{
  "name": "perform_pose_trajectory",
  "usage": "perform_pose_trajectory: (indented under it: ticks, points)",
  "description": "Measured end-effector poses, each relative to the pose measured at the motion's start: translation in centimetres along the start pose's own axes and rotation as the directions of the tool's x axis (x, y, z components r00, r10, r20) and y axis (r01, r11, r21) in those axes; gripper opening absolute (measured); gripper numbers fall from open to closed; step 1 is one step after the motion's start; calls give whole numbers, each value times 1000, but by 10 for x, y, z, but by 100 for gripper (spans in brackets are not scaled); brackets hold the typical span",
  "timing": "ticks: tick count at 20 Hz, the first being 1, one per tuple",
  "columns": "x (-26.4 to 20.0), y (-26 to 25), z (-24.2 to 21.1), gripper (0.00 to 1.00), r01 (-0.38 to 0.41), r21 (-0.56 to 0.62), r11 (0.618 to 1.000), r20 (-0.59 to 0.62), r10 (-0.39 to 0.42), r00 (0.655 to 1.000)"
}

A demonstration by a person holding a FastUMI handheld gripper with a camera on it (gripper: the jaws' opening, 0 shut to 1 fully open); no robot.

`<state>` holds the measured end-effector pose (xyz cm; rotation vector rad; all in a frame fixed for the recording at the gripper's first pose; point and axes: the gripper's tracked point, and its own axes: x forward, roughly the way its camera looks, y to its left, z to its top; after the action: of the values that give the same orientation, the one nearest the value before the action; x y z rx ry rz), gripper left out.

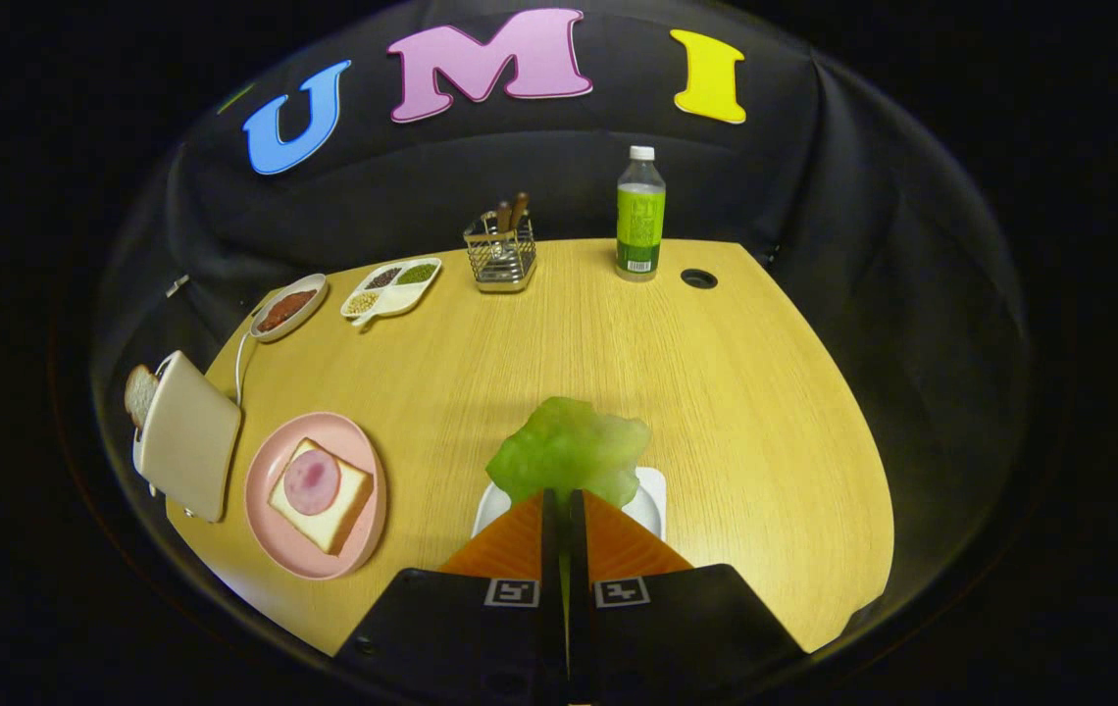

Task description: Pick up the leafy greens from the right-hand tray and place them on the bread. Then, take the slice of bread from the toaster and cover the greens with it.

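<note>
Fingers pressed together pinch the leafy greens (571, 453) just above the white tray (652, 500) at the table's near edge; the bread (322, 495) on the pink plate (270, 529) lies to their left

Most of the white tray (652, 495) was covered by the leafy greens (571, 453) and by the two fingers of the gripper (564, 500), which were pressed together on the leaf; its lower edge was hidden between them. The slice of bread (139, 394) in the toaster (188, 436) was seen only in part, the rest being sunk in the slot. The contents of the divided dish (392, 286) and of the wire holder (501, 257) were too small to be identified.
</note>
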<state>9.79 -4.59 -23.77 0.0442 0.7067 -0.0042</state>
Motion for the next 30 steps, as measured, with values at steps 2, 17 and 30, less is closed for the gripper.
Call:
perform_pose_trajectory:
  ticks: [2,17,30]
  points:
    - [-11,9,11,6,-2,-11,1000,25,2,1000]
    - [-44,156,45,6,-142,-179,974,74,157,985]
    - [0,236,-15,6,-176,-320,931,-40,173,984]
